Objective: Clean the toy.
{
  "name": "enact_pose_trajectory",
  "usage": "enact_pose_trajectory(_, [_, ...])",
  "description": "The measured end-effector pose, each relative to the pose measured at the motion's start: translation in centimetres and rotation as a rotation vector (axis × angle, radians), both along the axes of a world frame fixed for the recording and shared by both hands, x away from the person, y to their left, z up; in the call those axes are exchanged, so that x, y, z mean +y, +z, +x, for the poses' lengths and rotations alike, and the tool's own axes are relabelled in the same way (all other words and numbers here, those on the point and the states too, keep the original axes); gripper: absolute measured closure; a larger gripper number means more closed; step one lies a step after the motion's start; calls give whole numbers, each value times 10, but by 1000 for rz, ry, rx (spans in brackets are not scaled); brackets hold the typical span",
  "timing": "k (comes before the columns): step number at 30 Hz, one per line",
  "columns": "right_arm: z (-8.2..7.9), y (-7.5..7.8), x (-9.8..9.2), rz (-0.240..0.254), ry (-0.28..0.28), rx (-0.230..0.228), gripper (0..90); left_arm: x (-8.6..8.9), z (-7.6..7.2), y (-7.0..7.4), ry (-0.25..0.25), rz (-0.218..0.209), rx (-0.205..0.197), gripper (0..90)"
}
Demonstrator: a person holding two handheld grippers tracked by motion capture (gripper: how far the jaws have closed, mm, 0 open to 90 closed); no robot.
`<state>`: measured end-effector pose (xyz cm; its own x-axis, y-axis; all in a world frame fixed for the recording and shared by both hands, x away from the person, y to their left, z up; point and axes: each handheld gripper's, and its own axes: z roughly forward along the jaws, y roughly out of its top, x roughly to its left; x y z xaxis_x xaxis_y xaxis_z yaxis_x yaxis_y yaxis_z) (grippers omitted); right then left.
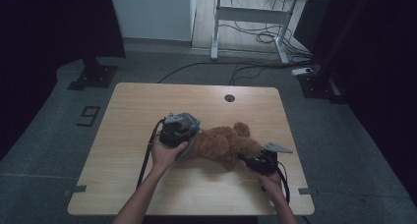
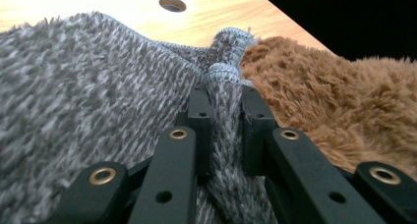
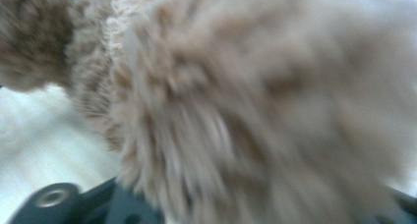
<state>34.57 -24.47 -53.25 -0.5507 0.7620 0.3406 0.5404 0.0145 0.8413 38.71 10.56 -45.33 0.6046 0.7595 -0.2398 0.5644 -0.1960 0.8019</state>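
Shaggy brown plush bear [image 1: 223, 144], grey knitted cloth [image 2: 93, 101] — fuzzy — on a smooth, pale wooden table [image 1: 147, 106].

Light wood table [image 1: 147, 111]; brown teddy bear [image 1: 223, 144] lying on it

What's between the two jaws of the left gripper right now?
A fold of grey knitted cloth, pinched by the shut left gripper, with the brown teddy bear just beside it. The left gripper view shows it.

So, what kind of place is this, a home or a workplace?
Probably a lab or recording room, not a home. A lone wooden table stands on grey carpet, dark curtains hang at the sides, and loose cables run under a height-adjustable desk behind it.
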Motion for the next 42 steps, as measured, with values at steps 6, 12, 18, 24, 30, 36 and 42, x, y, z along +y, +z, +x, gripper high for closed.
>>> enact_pose_trajectory(6, [-21,20,-22,71,-46,-24,326,3,-16,-5,-19,-9,-16,779])
enact_pose_trajectory(12, [-31,64,-39,108,-68,-104,294,4,-25,-7,-44,-6,-15,777])
enact_pose_trajectory(18, [-17,81,-17,75,-7,-94,289,7,-35,-12,-58,-29,-10,777])
enact_pose_trajectory(24, [-5,51,20,8,88,-1,285,12,-47,-17,-83,-32,-4,777])
enact_pose_trajectory(30, [-18,22,37,-104,171,35,441,12,-59,-28,-114,-16,-9,779])
enact_pose_trajectory(36, [-21,8,48,-171,136,7,544,4,-52,-35,-99,8,5,780])
enact_pose_trajectory(42, [-6,5,58,-226,73,-47,555,-3,-35,-28,-58,-19,20,779])
